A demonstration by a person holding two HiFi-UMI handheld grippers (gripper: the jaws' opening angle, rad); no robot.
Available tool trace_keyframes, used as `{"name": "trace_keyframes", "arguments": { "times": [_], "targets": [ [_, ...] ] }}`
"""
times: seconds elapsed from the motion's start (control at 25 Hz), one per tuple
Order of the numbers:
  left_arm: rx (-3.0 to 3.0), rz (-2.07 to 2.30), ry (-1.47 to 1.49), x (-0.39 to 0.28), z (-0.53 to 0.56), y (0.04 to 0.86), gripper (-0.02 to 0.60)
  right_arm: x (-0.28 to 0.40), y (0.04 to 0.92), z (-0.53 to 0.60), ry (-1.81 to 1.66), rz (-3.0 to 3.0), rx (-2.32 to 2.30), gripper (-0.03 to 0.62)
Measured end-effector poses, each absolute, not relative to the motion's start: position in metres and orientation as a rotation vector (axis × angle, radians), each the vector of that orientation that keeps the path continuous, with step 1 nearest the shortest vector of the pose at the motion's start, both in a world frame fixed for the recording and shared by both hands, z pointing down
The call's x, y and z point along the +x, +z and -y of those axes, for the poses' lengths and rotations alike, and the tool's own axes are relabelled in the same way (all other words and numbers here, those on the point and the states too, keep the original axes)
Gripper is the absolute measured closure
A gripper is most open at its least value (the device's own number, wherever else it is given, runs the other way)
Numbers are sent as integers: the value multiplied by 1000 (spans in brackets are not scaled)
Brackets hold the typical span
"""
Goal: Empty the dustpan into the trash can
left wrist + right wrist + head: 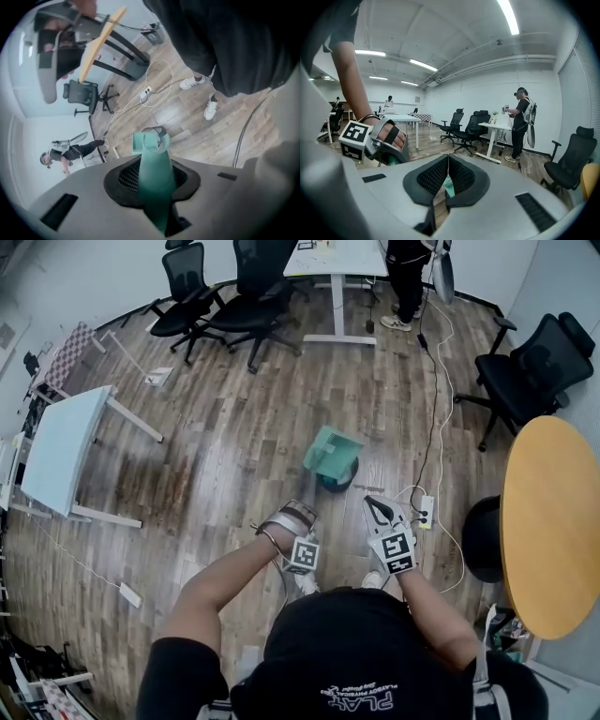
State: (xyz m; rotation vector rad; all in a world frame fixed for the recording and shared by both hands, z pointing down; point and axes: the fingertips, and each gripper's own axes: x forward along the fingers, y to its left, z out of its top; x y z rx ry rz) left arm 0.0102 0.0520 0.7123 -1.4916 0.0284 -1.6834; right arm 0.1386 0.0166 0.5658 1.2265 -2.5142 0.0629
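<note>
I am standing on a big wooden floor (234, 427) that fills the room. At the right edge of the head view is a round table (553, 521) with a yellow-brown top. At the left edge is a white table (61, 446). Black chairs (239, 287) stand in the upper middle, next to a white desk (333, 259). A person (408, 273) in dark clothes stands at the top, by that desk.

In the middle of the floor is a small dark trash can (341, 482). The green dustpan (330, 451) is right over it and hides most of its top. I cannot tell if the two touch. The dustpan's long handle runs down and left to the left gripper (298, 514).

The left gripper is squeezing that handle tight between its two jaws. The right gripper (378, 507) is just to the right, close by but apart from the dustpan. Its jaws are pressed together and they hold nothing.

A white power strip (427, 512) lies on the floor just right of the grippers, with a thin cord (436, 399) running up to the desk.
</note>
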Motion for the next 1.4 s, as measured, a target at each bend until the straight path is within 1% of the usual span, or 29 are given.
{"name": "trace_keyframes", "arguments": {
  "times": [0.12,0.32,0.68,1.0,1.24,1.4],
  "targets": [
    [-1590,-151,-1690,7,-38,696,483,133,570,-22,80,2509,1229,569],
    [-1797,-375,-1707,-17,-12,678,483,115,568,-24,71,2509,1203,569],
    [-2136,-790,-1611,-68,14,657,483,82,575,-24,71,2485,1207,569],
    [-2579,-1218,-1367,-106,26,643,483,36,567,-15,38,2474,1215,569],
    [-2692,-1412,-1227,-137,26,639,483,9,569,-19,34,2460,1226,569],
    [-2736,-1581,-1140,-158,33,628,483,6,568,-11,41,2449,1243,569]
  ]
}}
